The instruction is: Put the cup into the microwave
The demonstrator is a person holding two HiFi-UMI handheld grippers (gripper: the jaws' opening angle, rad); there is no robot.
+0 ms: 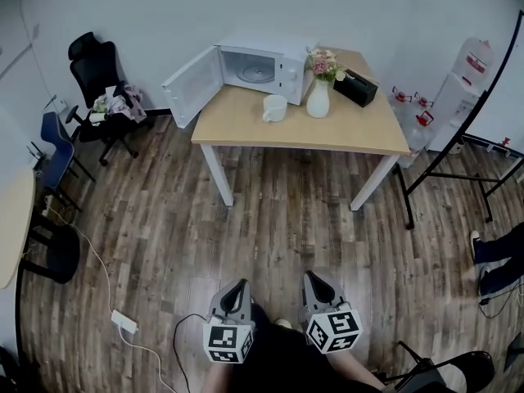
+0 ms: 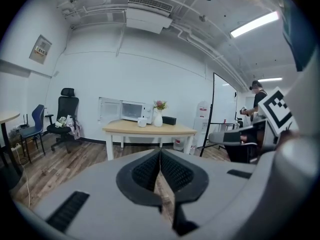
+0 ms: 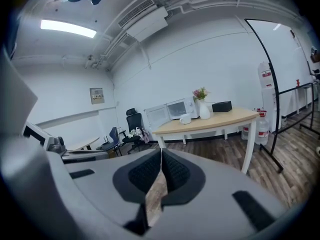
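Observation:
A white cup stands on the wooden table, in front of a white microwave whose door hangs open to the left. The same cup and microwave are small and far off in the left gripper view, and the cup and microwave likewise in the right gripper view. My left gripper and right gripper sit side by side low in the head view, over the floor and well short of the table. Both are shut with nothing between the jaws.
A vase of flowers and a black box share the table with the cup. A black office chair stands at the left, a water dispenser and a black stand at the right. A power strip lies on the wooden floor.

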